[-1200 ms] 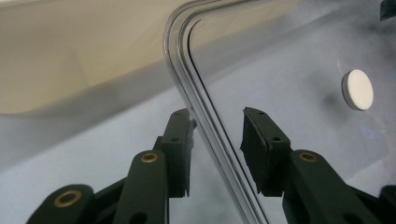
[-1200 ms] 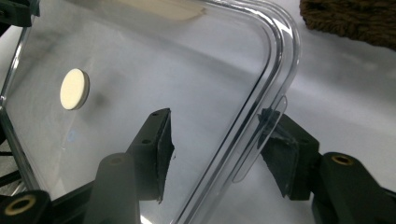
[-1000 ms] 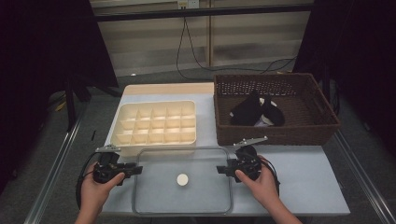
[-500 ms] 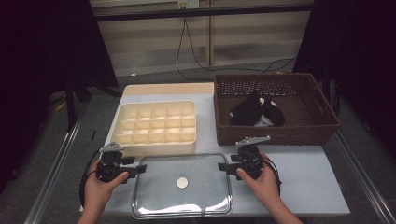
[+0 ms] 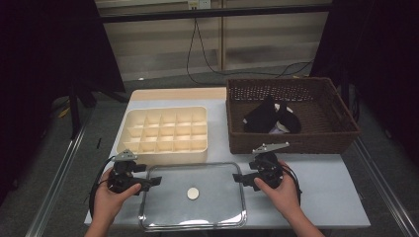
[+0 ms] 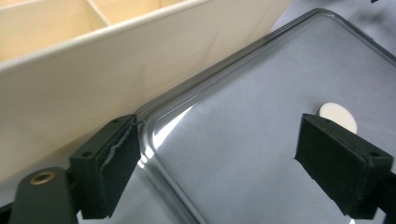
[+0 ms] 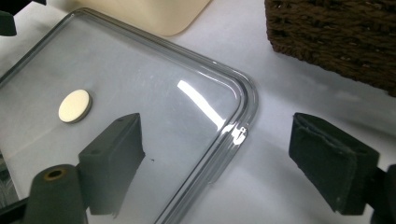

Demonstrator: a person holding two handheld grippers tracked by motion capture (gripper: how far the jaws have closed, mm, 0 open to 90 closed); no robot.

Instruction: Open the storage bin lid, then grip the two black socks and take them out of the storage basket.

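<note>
table (image 5: pixel 326 182): bare room at right edge | wicker basket (image 5: pixel 341 133): back right | cream divider box (image 5: pixel 163 131): just behind lid | clear lid (image 5: pixel 197 217): flat at front edge | left gripper (image 5: pixel 152 182): jaws just opened wide around lid's left rim, not pressing | right gripper (image 5: pixel 238 178): same at right rim

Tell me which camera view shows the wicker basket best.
The high view: the whole wicker basket shows there, with dark cloth inside. The right gripper view catches one woven corner at top right; the left gripper view faces the clear lid instead.
</note>
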